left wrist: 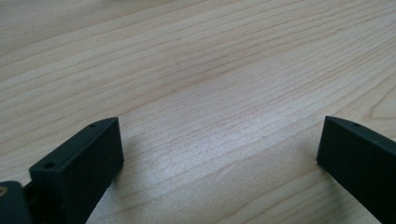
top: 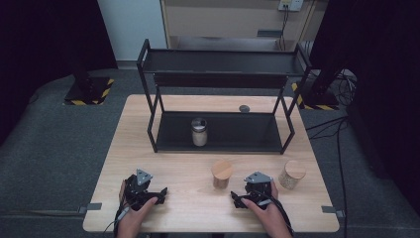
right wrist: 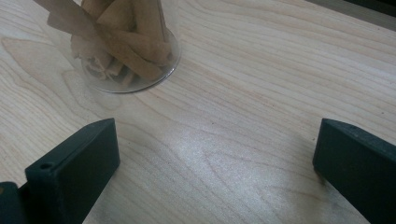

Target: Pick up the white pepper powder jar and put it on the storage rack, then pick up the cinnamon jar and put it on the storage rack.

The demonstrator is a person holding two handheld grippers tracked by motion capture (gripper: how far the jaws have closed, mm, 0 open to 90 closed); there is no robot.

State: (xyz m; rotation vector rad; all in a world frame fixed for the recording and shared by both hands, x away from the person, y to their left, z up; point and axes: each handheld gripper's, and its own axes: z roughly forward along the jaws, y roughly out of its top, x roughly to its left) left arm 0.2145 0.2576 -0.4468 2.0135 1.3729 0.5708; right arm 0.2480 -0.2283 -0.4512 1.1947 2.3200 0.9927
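Note:
My left gripper [top: 142, 185] rests low over the near left of the wooden table [top: 163, 163]. In the left gripper view its jaws [left wrist: 219, 144] stand wide open over bare wood. Near the front right, my right gripper [top: 256, 188] is open too, with nothing between its jaws [right wrist: 215, 149]. A glass jar of brown sticks [right wrist: 126, 46] stands just ahead and to their left; it is the wooden-lidded jar [top: 221, 173] in the high view. A second wooden-lidded jar [top: 291, 174] stands to the right of that gripper. A metal-lidded jar [top: 199, 132] sits on the black rack's lower shelf [top: 237, 134].
The two-tier black rack [top: 218, 62] takes up the far half of the table, and its top shelf holds nothing. A small dark disc [top: 244, 108] lies on the table behind the rack. Bare wood lies between the rack and the grippers.

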